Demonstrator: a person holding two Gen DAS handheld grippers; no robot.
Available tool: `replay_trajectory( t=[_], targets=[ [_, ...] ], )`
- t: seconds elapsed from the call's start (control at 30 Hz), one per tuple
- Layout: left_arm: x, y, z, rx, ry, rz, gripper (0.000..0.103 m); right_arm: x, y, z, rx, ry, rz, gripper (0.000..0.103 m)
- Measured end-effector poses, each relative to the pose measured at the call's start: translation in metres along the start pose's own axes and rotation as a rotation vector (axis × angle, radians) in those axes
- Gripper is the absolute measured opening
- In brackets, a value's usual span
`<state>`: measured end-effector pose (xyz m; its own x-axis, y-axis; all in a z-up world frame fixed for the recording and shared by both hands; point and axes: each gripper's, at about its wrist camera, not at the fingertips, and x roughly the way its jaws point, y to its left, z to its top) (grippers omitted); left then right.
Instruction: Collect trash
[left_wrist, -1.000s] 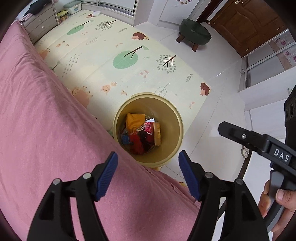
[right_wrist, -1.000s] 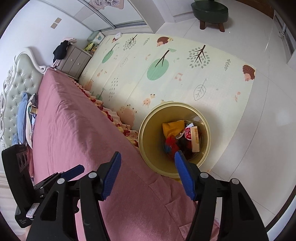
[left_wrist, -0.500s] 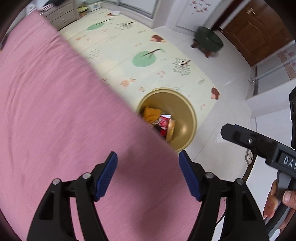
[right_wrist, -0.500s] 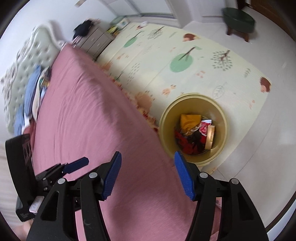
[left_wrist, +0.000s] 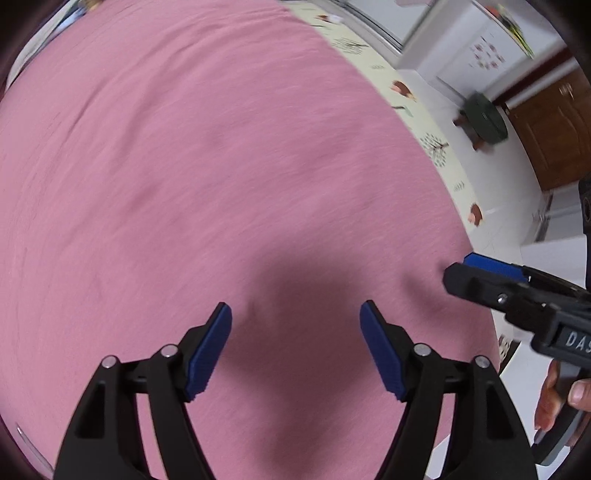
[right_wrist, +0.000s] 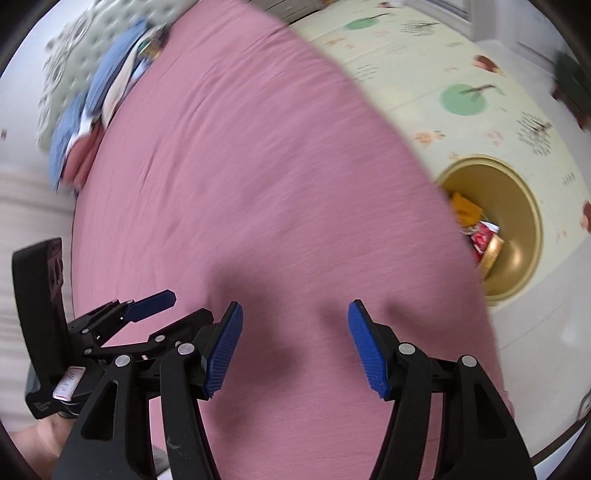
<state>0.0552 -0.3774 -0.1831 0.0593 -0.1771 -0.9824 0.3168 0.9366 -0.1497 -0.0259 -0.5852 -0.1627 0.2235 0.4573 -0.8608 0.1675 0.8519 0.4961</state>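
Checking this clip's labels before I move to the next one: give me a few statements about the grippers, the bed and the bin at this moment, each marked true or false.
1. Both the left gripper and the right gripper are open and hold nothing. True.
2. The yellow trash bin is empty. False: it holds an orange item, a red wrapper and other trash.
3. The bin stands on the patterned play mat, beside the bed. True.
4. The pink bedspread in front of the left gripper has trash lying on it. False: none is visible there.
5. The green stool stands on the bed. False: it stands on the white floor.
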Motion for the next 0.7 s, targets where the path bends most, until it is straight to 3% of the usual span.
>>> replay_trajectory(
  t=[0.33, 0.7],
  targets=[
    [-0.041, 0.06, -0.034, -0.131, -0.061, -0.017, 0.075, 0.004, 0.083, -0.006, -0.14, 0.009, -0.008, 0.06],
    [-0.147, 0.091, -0.065, -0.195, -0.242, 0.008, 0.088, -0.05, 0.173, -0.02, -0.303, -0.087, 0.018, 0.069]
  ],
)
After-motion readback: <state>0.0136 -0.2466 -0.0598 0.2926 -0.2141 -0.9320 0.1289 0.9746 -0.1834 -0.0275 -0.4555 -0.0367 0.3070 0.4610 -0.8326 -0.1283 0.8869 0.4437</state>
